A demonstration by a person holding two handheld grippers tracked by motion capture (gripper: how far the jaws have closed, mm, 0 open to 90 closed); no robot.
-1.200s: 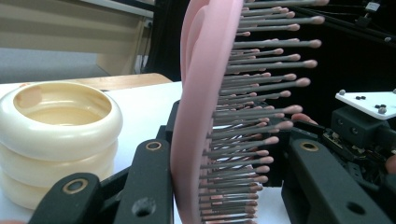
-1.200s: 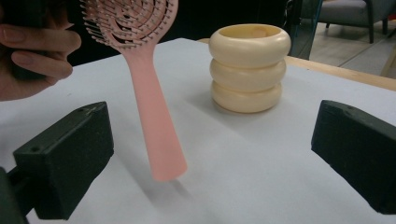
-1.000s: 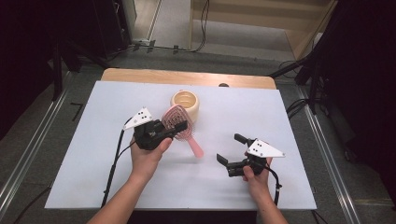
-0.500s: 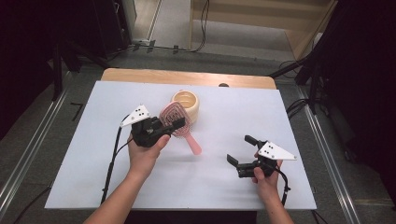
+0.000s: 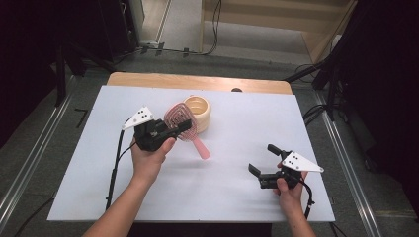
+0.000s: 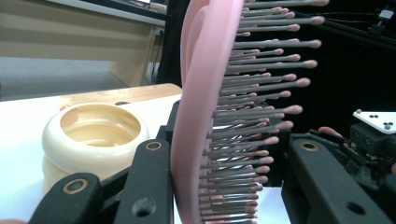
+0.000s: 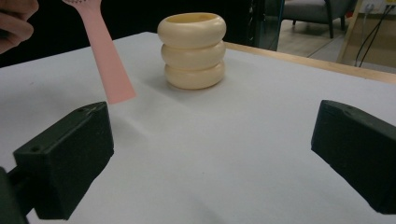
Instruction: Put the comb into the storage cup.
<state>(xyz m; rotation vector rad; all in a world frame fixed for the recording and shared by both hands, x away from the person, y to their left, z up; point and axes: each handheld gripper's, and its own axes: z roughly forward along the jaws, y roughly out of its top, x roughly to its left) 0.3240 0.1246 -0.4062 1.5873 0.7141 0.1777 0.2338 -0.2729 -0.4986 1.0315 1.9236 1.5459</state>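
A pink hairbrush (image 5: 179, 117) is held off the table by its bristled head, handle slanting down to the right. My left gripper (image 5: 180, 127) is shut on that head; in the left gripper view the jaws press on the pink back and the bristle side of the hairbrush (image 6: 205, 93). Just behind it stands a cream ribbed cup (image 5: 200, 111), upright and empty (image 6: 93, 135). My right gripper (image 5: 262, 158) is open near the table's front right, nothing between its jaws. In the right gripper view the cup (image 7: 192, 49) and the brush handle (image 7: 109, 60) lie ahead of the right gripper (image 7: 224, 154).
The white table top (image 5: 227, 197) has a wooden strip (image 5: 197, 81) along its far edge. A black cable (image 5: 114, 168) trails from the left gripper toward the near edge. Dark floor and stands surround the table.
My right gripper has drifted right and toward the near edge, still open. The left hand and the brush have hardly moved.
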